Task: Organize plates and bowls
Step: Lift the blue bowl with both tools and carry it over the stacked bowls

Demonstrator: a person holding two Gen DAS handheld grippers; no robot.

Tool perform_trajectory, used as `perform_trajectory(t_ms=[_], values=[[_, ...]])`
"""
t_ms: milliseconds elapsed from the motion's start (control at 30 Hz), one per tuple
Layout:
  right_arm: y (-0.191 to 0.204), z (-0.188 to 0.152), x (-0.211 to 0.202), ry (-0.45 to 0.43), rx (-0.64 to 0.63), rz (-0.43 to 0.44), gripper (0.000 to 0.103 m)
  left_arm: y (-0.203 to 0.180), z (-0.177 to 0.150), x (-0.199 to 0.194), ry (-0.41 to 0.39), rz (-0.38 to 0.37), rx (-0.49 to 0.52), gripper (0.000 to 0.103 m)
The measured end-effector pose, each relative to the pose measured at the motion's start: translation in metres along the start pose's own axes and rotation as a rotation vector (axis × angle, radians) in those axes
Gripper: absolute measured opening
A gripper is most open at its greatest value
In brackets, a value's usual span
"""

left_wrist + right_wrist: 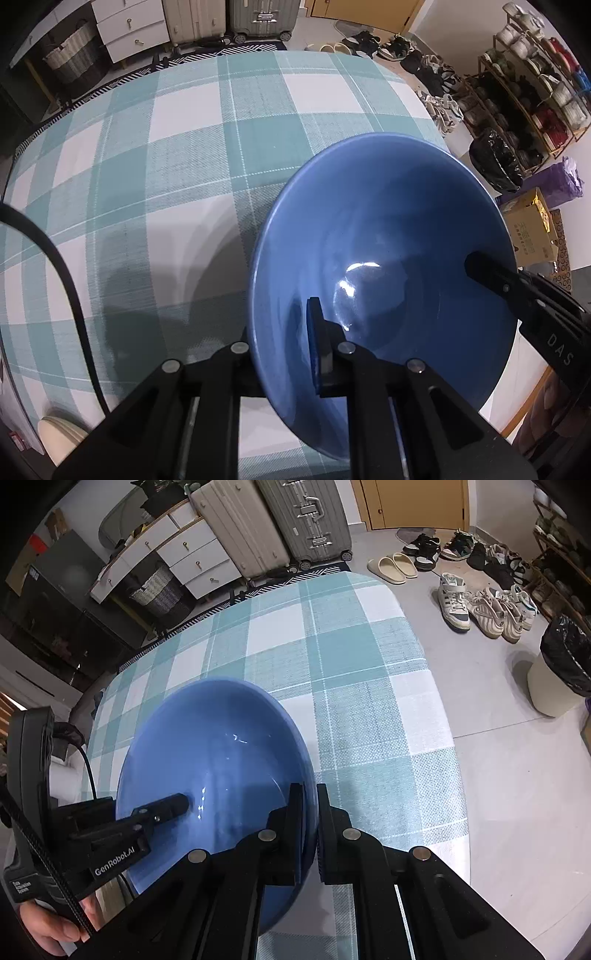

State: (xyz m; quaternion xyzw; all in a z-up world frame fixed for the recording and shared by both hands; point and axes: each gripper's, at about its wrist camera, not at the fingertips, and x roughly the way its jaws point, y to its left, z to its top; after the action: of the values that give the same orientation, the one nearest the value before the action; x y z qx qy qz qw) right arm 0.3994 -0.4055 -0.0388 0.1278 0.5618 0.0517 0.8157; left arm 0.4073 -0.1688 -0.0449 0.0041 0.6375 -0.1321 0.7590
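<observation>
Blue bowl [388, 240] hangs tilted above the counter [155, 155], pinched at two places on its rim by both grippers. In the left wrist view the left gripper [284, 354] is clamped on the near rim: one finger [317, 343] lies inside the bowl against the glazed wall, while the other sits outside the rim and is largely hidden by it. No earlier picture is given, so only the grip itself can be told: the pads press on the bowl wall. In the right wrist view the right gripper [310, 819] is likewise clamped on the rim, its two fingers nearly together with the thin blue edge between them. From that view the left gripper's inner finger reaches across into the bowl's well, beyond and to the left of the right gripper, and a hand [55, 930] grips the device at the lower left. Under the bowl and stretching away ahead of both grippers is the teal-and-white checked cloth [332, 646] covering the counter. A cream plate [55, 435] shows at the counter's edge, low and left of the left gripper. Further out, past the counter, stand suitcases [303, 520], and shoes [480, 605] lie on the floor.
</observation>
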Motion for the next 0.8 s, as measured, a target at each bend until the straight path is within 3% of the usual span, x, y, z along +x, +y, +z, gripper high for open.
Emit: perform_trajectory(t_ms=[400,800], values=[[0.022,-0.007,-0.042,-0.034,-0.028,0.014,0.006,0.003,-0.015,-0.041,-0.030,-0.008,-0.022,0.012],[0.057,-0.049,-0.111,-0.058,-0.046,0.014,0.006,0.002,-0.059,-0.097,-0.074,-0.025,-0.049,0.012]])
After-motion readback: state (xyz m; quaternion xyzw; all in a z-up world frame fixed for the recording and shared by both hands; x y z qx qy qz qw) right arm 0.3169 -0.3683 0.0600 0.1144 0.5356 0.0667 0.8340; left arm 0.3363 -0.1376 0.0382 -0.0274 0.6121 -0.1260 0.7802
